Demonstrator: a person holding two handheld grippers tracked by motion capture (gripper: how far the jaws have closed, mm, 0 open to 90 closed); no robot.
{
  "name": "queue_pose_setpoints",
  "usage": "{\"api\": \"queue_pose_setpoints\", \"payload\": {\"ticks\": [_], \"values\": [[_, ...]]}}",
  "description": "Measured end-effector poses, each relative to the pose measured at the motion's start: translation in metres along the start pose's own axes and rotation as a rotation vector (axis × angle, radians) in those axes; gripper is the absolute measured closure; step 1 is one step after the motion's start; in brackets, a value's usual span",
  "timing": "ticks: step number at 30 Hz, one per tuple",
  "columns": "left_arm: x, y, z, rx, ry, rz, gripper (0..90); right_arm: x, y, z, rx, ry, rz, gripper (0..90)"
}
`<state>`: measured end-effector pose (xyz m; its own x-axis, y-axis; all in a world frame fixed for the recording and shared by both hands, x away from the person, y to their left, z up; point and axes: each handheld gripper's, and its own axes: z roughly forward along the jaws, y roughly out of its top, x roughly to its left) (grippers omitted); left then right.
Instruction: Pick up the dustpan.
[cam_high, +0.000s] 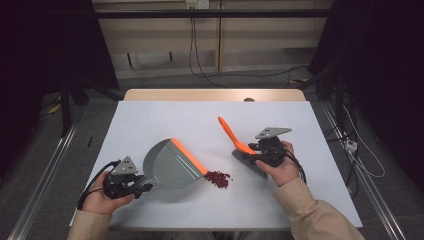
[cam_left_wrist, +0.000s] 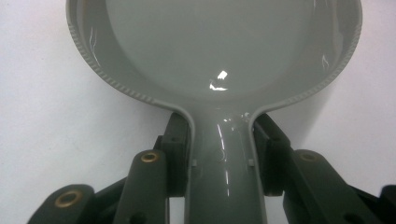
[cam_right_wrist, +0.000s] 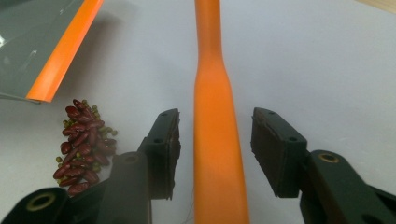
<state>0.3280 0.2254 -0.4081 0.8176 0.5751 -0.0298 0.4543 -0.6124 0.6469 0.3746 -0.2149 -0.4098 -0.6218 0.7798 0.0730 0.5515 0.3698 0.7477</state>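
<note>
- The little heap of red beans (cam_high: 218, 178) lies on the white worktop (cam_high: 150, 120), just off the orange lip (cam_high: 189, 156) of the grey dustpan (cam_high: 170, 165); a few small green beans are mixed in with it. The lip stands close beside the heap, and I cannot tell whether it touches the nearest beans.
- The dustpan lies toward the near left of the worktop, its open mouth turned to the heap. Its handle (cam_left_wrist: 224, 177) runs back into the left claw (cam_high: 131, 186), whose pads are clamped on either side of it, so the pan is firmly in hand.
- The brush (cam_high: 239, 145) lies to the right of the heap, its orange handle (cam_right_wrist: 215, 140) slanting up and away. The right claw (cam_right_wrist: 215, 154) straddles that handle with its pads apart: there is a clear gap on both sides, so nothing is gripped yet.
- The step in hand, as I judge it, is taking hold of the brush. It would go best with the claw centred on the handle and closed squarely, so that the brush does not twist when it is lifted.
- For the sweep, I would keep the pan's lip pressed flat on the worktop and right behind the heap, so that beans cannot slip under it.
- Short, gentle strokes toward the pan seem wise, since the beans are round and would likely roll or scatter.
</note>
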Motion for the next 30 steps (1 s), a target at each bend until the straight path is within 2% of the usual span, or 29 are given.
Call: {"api": "queue_pose_setpoints", "payload": {"ticks": [4, 7, 8, 9, 11, 14, 15, 20, 26, 29, 30], "values": [[-0.003, -0.002, 0.0, 0.004, -0.011, 0.009, 63.3, 0.0, 0.001, -0.002, 0.004, -0.005, -0.003, 55.2], [-0.005, -0.003, -0.001, 0.017, -0.027, 0.031, 63.3, 0.0, 0.001, -0.003, 0.02, -0.008, -0.003, 56.9], [-0.006, -0.003, -0.001, 0.02, -0.019, 0.03, 63.3, 0.0, 0.001, -0.003, 0.026, -0.009, -0.004, 58.3], [-0.007, -0.004, -0.001, 0.014, -0.035, 0.033, 63.3, 0.0, 0.002, -0.003, 0.039, -0.005, -0.004, 59.9], [-0.008, -0.004, -0.003, 0.029, -0.043, 0.052, 63.3, 0.0, 0.002, -0.001, 0.051, -0.01, -0.009, 62.4], [-0.009, -0.006, -0.004, 0.022, -0.064, 0.058, 63.3, 0.0, 0.002, 0.0, 0.063, -0.008, -0.006, 70.1], [-0.009, -0.006, -0.005, 0.03, -0.063, 0.072, 63.3, 0.001, 0.002, 0.001, 0.065, -0.012, -0.008, 70.7], [-0.009, -0.009, -0.005, 0.036, -0.076, 0.076, 63.3, 0.002, 0.005, 0.001, 0.09, -0.033, -0.014, 71.3], [-0.01, -0.014, -0.006, 0.047, -0.083, 0.081, 63.2, 0.005, 0.004, 0.001, 0.075, -0.064, 0.003, 71.5], [-0.012, -0.015, -0.005, 0.057, -0.077, 0.094, 63.1, 0.012, 0.003, 0.001, 0.062, -0.095, -0.016, 71.5], [-0.013, -0.016, -0.004, 0.052, -0.087, 0.091, 63.2, 0.014, 0.003, 0.001, 0.055, -0.104, -0.016, 71.5]]}}
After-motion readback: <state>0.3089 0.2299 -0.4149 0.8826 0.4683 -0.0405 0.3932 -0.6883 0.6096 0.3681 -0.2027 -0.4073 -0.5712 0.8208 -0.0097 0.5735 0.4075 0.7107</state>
